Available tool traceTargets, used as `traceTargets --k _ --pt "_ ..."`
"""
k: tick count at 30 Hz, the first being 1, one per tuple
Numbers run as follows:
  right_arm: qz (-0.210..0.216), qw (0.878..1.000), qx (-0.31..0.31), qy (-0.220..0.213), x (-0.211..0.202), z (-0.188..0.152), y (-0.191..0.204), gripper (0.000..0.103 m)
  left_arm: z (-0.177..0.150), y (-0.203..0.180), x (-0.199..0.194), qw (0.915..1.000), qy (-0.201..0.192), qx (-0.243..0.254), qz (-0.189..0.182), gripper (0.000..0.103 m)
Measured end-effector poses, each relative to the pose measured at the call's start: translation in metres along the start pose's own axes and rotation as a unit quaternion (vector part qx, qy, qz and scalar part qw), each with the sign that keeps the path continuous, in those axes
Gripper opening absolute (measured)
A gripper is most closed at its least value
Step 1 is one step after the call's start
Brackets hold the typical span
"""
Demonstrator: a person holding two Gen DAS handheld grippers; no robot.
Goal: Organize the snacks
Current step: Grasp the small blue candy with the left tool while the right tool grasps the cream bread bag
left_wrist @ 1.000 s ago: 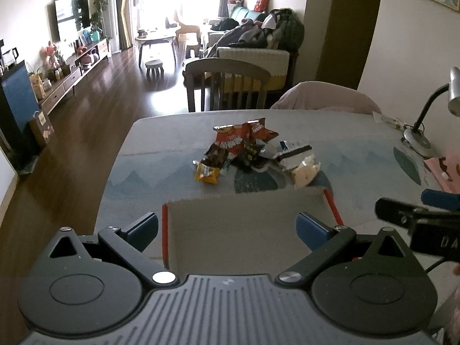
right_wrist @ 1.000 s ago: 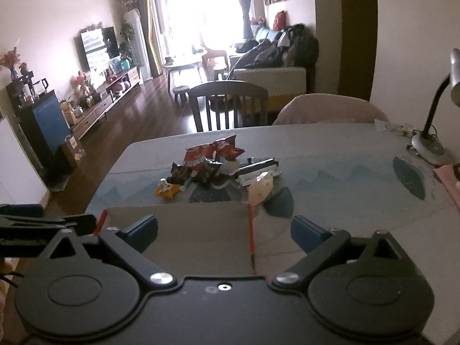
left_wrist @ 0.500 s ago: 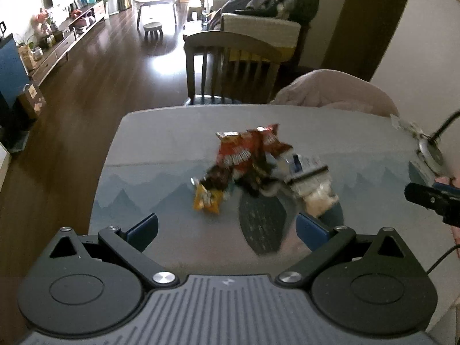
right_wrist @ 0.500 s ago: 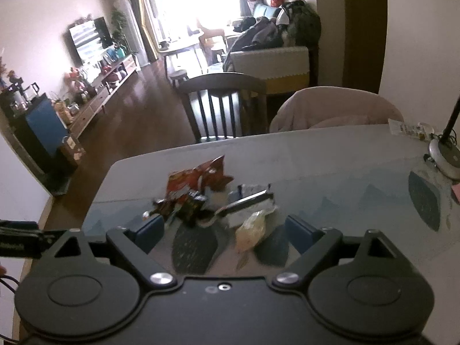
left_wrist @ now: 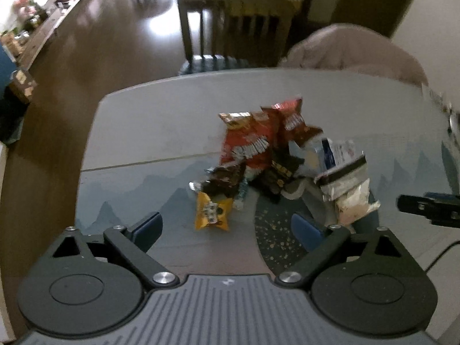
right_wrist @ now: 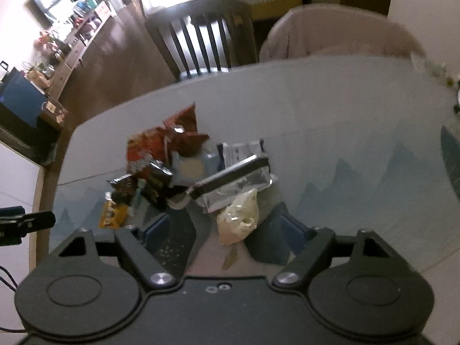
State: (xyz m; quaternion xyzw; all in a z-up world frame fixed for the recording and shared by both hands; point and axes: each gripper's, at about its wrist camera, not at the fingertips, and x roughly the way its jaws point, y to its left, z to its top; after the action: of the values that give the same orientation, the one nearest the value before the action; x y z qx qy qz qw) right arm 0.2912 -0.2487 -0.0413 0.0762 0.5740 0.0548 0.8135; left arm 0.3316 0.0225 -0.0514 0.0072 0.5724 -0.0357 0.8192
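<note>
A heap of snack packets lies on the grey table (left_wrist: 149,132): red chip bags (left_wrist: 250,141), dark packets (left_wrist: 227,178), a small yellow packet (left_wrist: 212,212), a silver bag (right_wrist: 238,184) and a pale clear bag (right_wrist: 238,218). My left gripper (left_wrist: 227,230) hovers just short of the yellow packet, its jaws closing with nothing pressed between them. My right gripper (right_wrist: 221,230) hangs over the pale bag, which lies between its blue fingers (right_wrist: 156,230); its jaws are closing too, and no pad touches the bag.
A dark wooden chair (left_wrist: 230,26) and a chair draped in beige cloth (left_wrist: 350,49) stand at the table's far edge. Wooden floor stretches to the left. The other gripper's tip shows at the side of each view (left_wrist: 425,210) (right_wrist: 26,221).
Both grippers have moved forward and tipped down over the snack heap. The cardboard box seen at the near edge a second ago is out of view. Both pairs of jaws have narrowed.
</note>
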Motion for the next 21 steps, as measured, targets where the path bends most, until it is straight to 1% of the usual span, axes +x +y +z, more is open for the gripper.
traceTargets --k 1,3,7,9,12,13,18,20,21 --pt "-0.001 1.0 0.001 0.009 0.009 0.0 -0.002 0.078 0.003 -0.006 0.007 0.9999 0.005 0.011 0.001 0.09" --pt "-0.004 1.0 0.006 0.024 0.026 0.0 -0.006 0.077 0.007 -0.017 0.023 0.9992 0.015 0.038 0.001 0.089" --pt "-0.001 0.999 0.008 0.051 0.054 0.0 -0.009 0.072 0.017 -0.033 0.049 0.9971 0.033 0.069 0.002 0.088" --pt "0.001 0.998 0.002 0.06 0.065 0.0 -0.009 0.071 0.022 -0.039 0.063 0.9954 0.047 0.083 -0.001 0.084" --pt "0.002 0.998 -0.007 0.066 0.078 0.001 -0.009 0.066 0.029 -0.044 0.085 0.9928 0.073 0.095 -0.006 0.071" --pt "0.002 0.998 -0.008 0.069 0.081 0.001 -0.01 0.062 0.032 -0.044 0.092 0.992 0.081 0.096 -0.008 0.063" --pt "0.009 0.997 -0.01 0.078 0.094 0.002 -0.015 0.057 0.042 -0.041 0.126 0.9876 0.118 0.101 -0.017 0.054" --pt "0.012 0.996 -0.008 0.083 0.098 0.002 -0.018 0.056 0.044 -0.039 0.137 0.9855 0.133 0.104 -0.022 0.047" --pt "0.012 0.996 -0.008 0.085 0.1 0.002 -0.02 0.054 0.045 -0.039 0.141 0.9843 0.14 0.104 -0.026 0.046"
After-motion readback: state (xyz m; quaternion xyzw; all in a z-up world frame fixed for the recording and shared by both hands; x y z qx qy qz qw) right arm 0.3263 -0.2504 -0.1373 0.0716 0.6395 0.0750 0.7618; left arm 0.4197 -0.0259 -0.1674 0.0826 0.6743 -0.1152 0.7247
